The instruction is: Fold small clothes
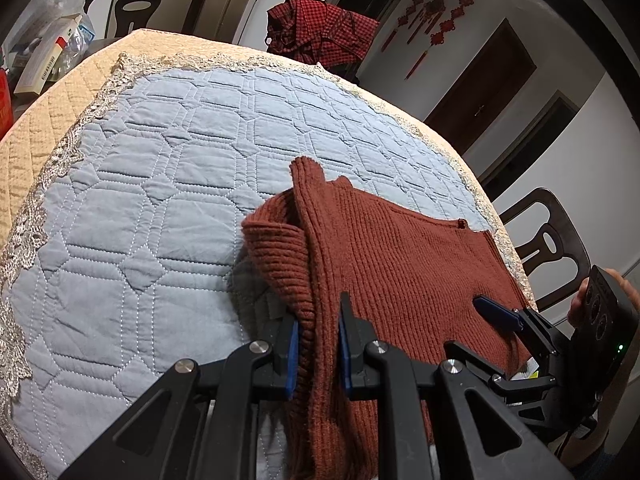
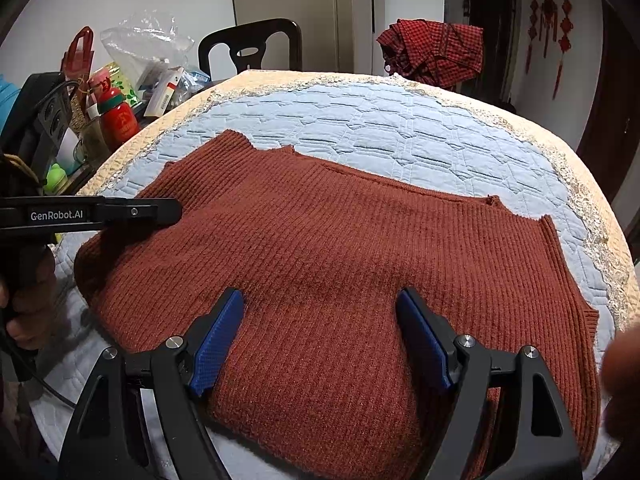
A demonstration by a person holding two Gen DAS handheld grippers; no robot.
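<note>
A rust-brown ribbed knit sweater (image 2: 340,264) lies spread on the blue quilted table cover (image 2: 400,136). My left gripper (image 1: 318,340) is shut on the sweater's left edge (image 1: 308,280), with a fold of knit bunched between the blue pads. The left gripper body also shows in the right wrist view (image 2: 120,212) at the sweater's left side. My right gripper (image 2: 320,336) is open, its fingers spread over the near hem, nothing between them. It also shows in the left wrist view (image 1: 496,316) at the sweater's right side.
A red checked garment (image 2: 432,52) hangs over a chair at the far edge. Bottles, a red bag and plastic bags (image 2: 116,92) crowd the far left. Dark chairs (image 1: 548,240) stand around the table. The beige quilted cover (image 1: 48,120) borders the blue one.
</note>
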